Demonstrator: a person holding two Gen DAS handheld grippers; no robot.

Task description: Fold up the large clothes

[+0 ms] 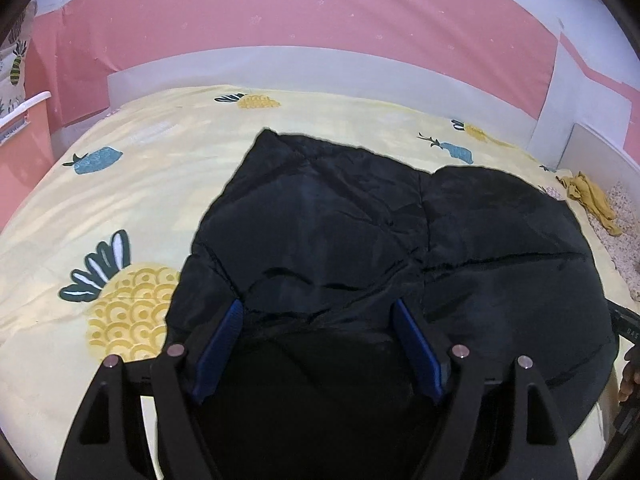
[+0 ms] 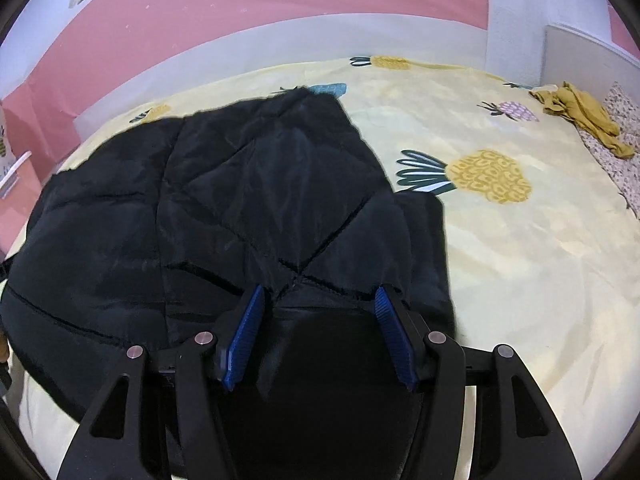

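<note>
A large black quilted jacket (image 1: 360, 216) lies spread on the bed, sleeves folded in over the body. My left gripper (image 1: 318, 308) is open, its blue pads (image 1: 224, 344) wide apart over the jacket's near edge, with dark fabric lying between them. In the right wrist view the same jacket (image 2: 224, 200) fills the left and middle. My right gripper (image 2: 320, 294) is open too, its blue pads (image 2: 394, 332) spread over the near edge where seams cross. I cannot tell whether either gripper touches the cloth.
The bed has a yellow pineapple-print sheet (image 1: 132, 200) (image 2: 520, 264). A mustard-yellow garment (image 1: 590, 196) (image 2: 580, 116) lies crumpled at the far right by a floral pillow (image 2: 622, 148). A white headboard (image 1: 280, 68) and a pink wall stand behind.
</note>
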